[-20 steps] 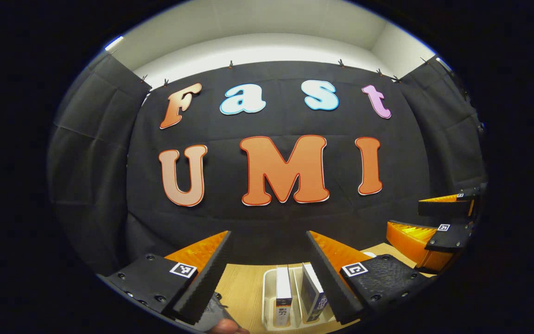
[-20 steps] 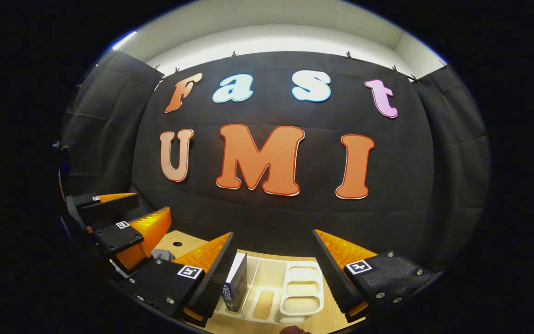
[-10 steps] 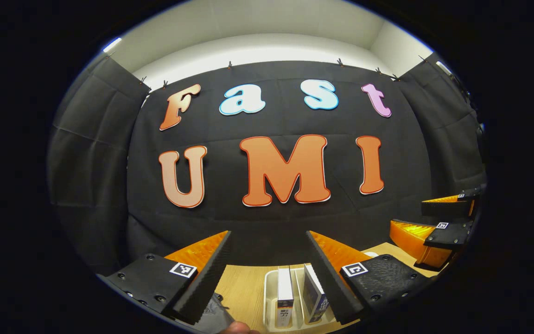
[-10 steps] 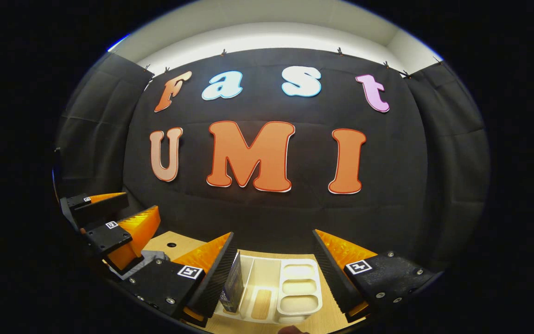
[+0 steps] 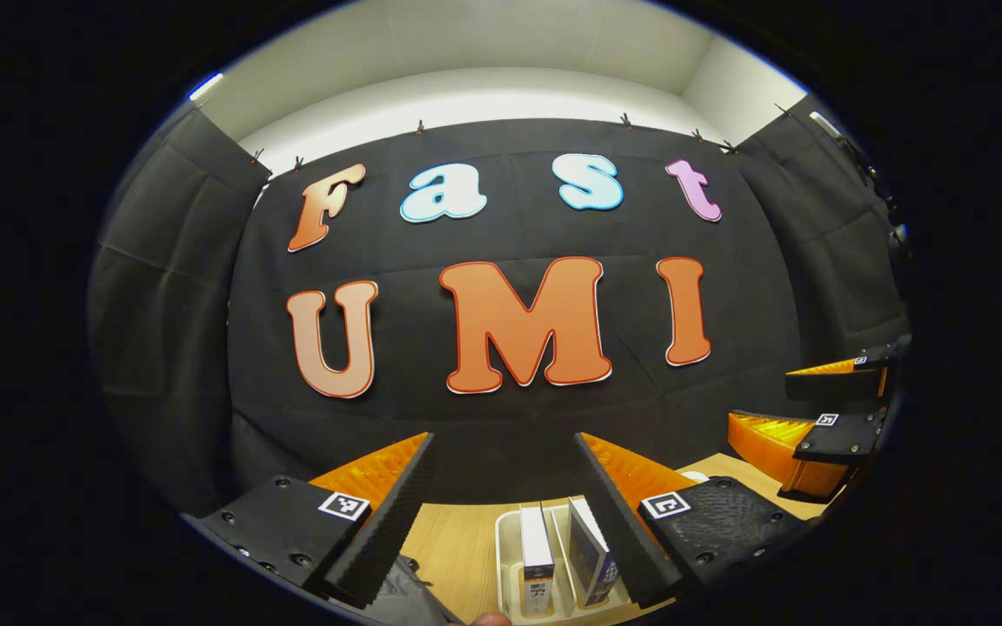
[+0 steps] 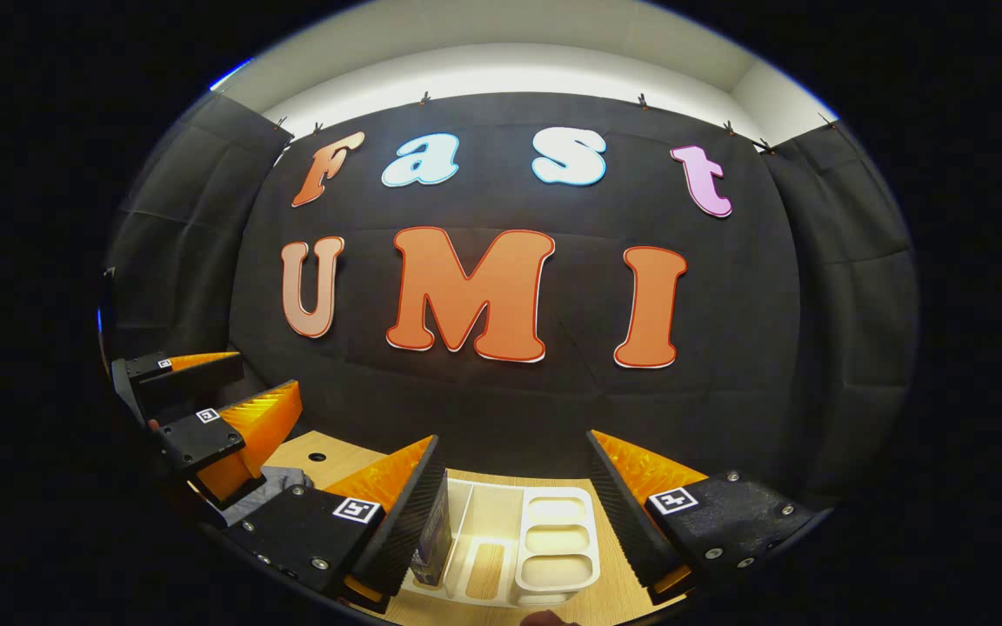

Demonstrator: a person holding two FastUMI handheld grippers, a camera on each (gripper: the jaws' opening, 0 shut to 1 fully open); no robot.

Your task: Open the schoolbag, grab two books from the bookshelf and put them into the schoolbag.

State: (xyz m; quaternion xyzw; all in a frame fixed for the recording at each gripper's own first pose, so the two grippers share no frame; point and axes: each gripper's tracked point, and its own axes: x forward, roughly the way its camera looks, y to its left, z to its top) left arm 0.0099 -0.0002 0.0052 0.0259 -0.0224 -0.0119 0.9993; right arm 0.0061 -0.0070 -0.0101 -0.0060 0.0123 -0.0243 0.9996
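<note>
Both books [image 5: 553,556] stand upright in the white bookshelf [image 6: 501,496], just below the spread-open, empty left gripper [image 5: 505,513], so left's closer than the right gripper [image 6: 514,513], also spread and empty.

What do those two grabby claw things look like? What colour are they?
Each gripper has two wedge-shaped fingers: bright orange ribbed plastic outside, black ridged pads inside. Black plates with screws sit at the base, each bearing a small black-and-white square marker.

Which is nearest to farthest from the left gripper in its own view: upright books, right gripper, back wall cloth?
From the left gripper:
1. Upright books, in the white rack just below and between its fingers.
2. Right gripper, off to the right edge.
3. Back wall cloth, straight ahead, beyond the table.
</note>
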